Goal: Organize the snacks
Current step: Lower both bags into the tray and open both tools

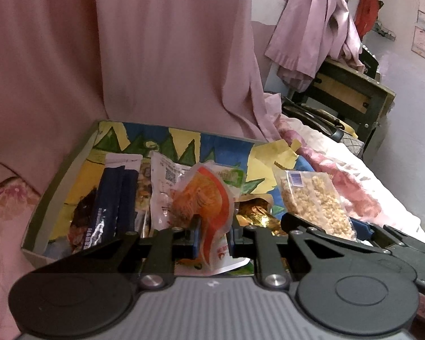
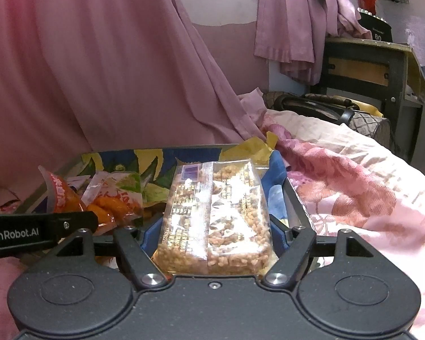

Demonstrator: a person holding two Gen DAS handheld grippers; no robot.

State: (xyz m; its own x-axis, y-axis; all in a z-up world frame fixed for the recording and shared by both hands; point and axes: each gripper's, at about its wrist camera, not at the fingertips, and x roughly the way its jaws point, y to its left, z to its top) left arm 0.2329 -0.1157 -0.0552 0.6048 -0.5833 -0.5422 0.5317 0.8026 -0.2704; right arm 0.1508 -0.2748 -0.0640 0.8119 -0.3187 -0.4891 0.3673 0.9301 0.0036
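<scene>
My left gripper [image 1: 215,235] is shut on the lower edge of an orange snack pouch [image 1: 209,198], which stands upright over the open box [image 1: 62,175] with the colourful lining. In the box lie a dark blue packet [image 1: 113,204], a white packet [image 1: 167,181] and gold wrappers [image 1: 255,215]. My right gripper [image 2: 214,235] has its blue pads pressed on both sides of a clear pack of puffed grain [image 2: 218,215], held over the box's right end [image 2: 291,198]. The same pack [image 1: 314,201] appears to the right in the left wrist view. A second orange bag [image 2: 113,201] lies just left of the pack.
A pink curtain [image 1: 155,56] hangs right behind the box. The box rests on a bed with a floral sheet [image 2: 354,187]. At the back right stand a dark wooden desk [image 2: 365,68] with draped cloth and a dark handbag [image 2: 320,104].
</scene>
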